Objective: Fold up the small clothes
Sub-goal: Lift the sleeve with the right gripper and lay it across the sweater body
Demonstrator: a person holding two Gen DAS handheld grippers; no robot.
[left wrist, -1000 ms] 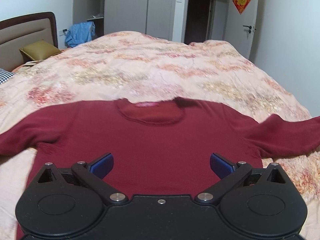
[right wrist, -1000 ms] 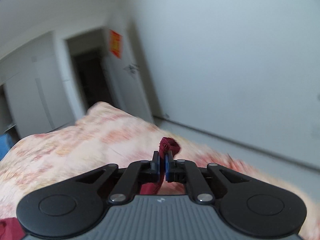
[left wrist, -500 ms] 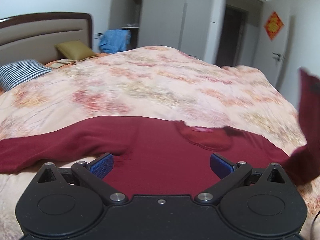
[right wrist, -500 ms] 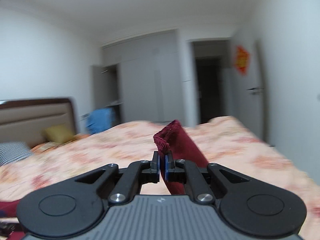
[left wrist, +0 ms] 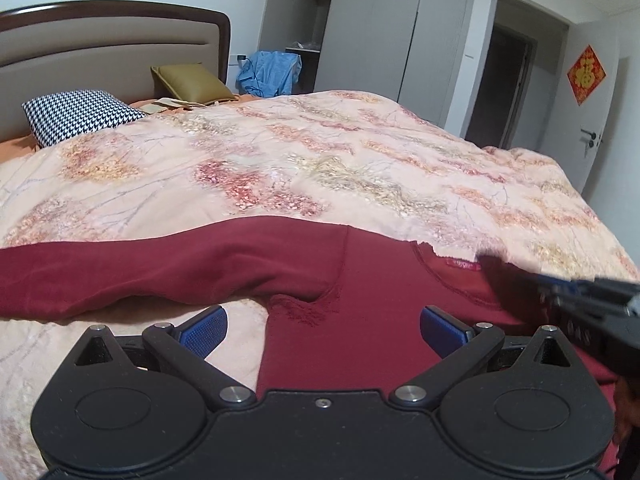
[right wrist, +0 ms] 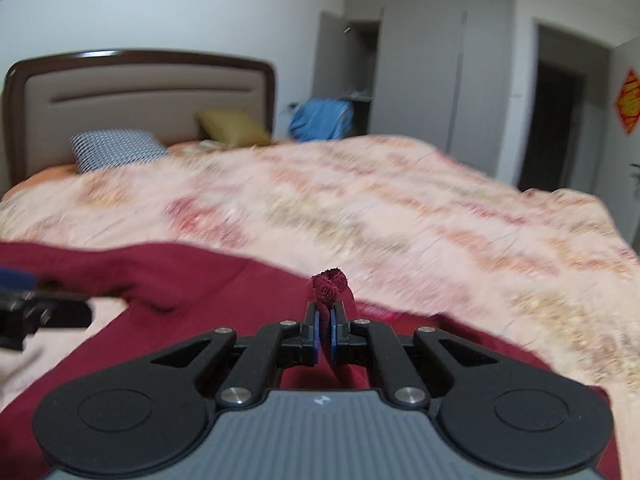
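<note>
The dark red knit sweater (left wrist: 384, 304) lies flat on the near part of the flowery peach quilt (left wrist: 320, 160). The right gripper (right wrist: 325, 334) pinches the sleeve cuff (right wrist: 330, 282), folding it over the chest. The left gripper (left wrist: 323, 326) hangs open and empty. Next, I think, lay the cuff down and let go.

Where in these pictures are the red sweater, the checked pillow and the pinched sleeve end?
red sweater (left wrist: 384, 320), left wrist view, on its chest below the collar.
checked pillow (left wrist: 80, 114), left wrist view, on the middle of its face.
sleeve end (right wrist: 330, 284), right wrist view, on the bunched cuff sticking out above the closed right gripper (right wrist: 325, 334).
</note>
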